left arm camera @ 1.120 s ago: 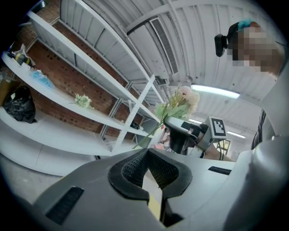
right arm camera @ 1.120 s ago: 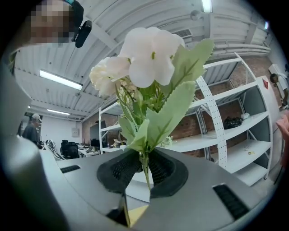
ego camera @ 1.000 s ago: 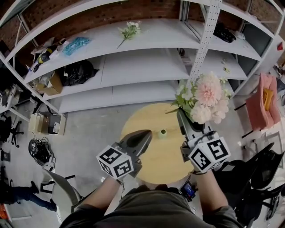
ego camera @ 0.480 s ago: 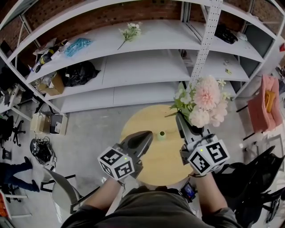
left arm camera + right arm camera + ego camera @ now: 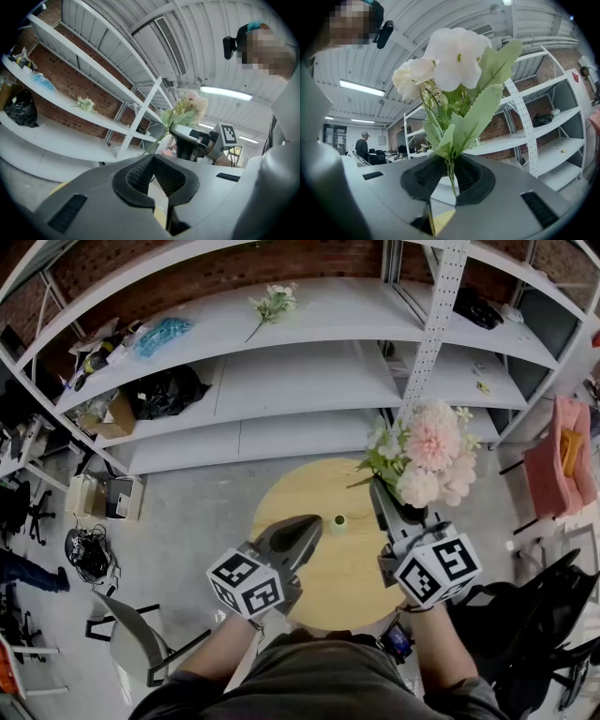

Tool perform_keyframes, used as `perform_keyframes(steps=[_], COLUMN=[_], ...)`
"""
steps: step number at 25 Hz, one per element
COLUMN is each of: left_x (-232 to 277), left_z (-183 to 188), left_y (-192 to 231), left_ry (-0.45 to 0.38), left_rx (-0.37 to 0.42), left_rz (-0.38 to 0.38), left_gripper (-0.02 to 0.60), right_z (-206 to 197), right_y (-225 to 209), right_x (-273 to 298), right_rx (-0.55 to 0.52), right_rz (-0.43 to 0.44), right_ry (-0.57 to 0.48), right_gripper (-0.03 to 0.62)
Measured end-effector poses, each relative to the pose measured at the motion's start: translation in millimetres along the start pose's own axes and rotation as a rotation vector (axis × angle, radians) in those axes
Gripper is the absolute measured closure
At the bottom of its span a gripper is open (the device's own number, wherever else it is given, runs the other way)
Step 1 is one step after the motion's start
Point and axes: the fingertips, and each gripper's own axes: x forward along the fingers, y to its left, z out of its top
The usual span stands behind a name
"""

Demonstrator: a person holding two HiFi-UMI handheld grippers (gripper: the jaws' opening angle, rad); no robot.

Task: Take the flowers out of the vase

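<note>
My right gripper (image 5: 380, 487) is shut on the green stems of a bunch of pink and white flowers (image 5: 429, 451), held above the right edge of the round wooden table (image 5: 349, 570). Seen from the right gripper view, the stems (image 5: 451, 174) pass between the dark pads and the white blooms (image 5: 454, 58) rise above. A small green vase (image 5: 338, 519) stands alone on the table, apart from the flowers. Just left of the vase, my left gripper (image 5: 307, 523) is shut with nothing in it; its tips (image 5: 152, 157) meet. From the left gripper view, the bunch (image 5: 186, 105) shows beyond them.
White metal shelving (image 5: 281, 381) curves behind the table, with another flower sprig (image 5: 273, 304), a black bag (image 5: 161, 392) and clutter on it. A pink chair (image 5: 559, 451) stands at right, dark chairs (image 5: 553, 615) at lower right, a grey chair (image 5: 141, 643) at lower left.
Neither gripper nor the flowers have visibly moved. A person at the left edge of the head view has walked further out of view.
</note>
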Motion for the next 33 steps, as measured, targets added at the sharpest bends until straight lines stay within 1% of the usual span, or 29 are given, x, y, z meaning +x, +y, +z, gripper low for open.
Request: perform_keyframes(steps=[33], left_x=[4.9], left_z=[-4.7], left_y=[9.0], left_ry=[0.006], left_rx=[-0.011], left_rz=[0.005], left_gripper=[0.572], right_z=[-20.9], right_y=[-10.9], right_x=[9.4], right_rx=[0.034], right_rz=[-0.009], right_ry=[0.031], right_gripper=[0.528])
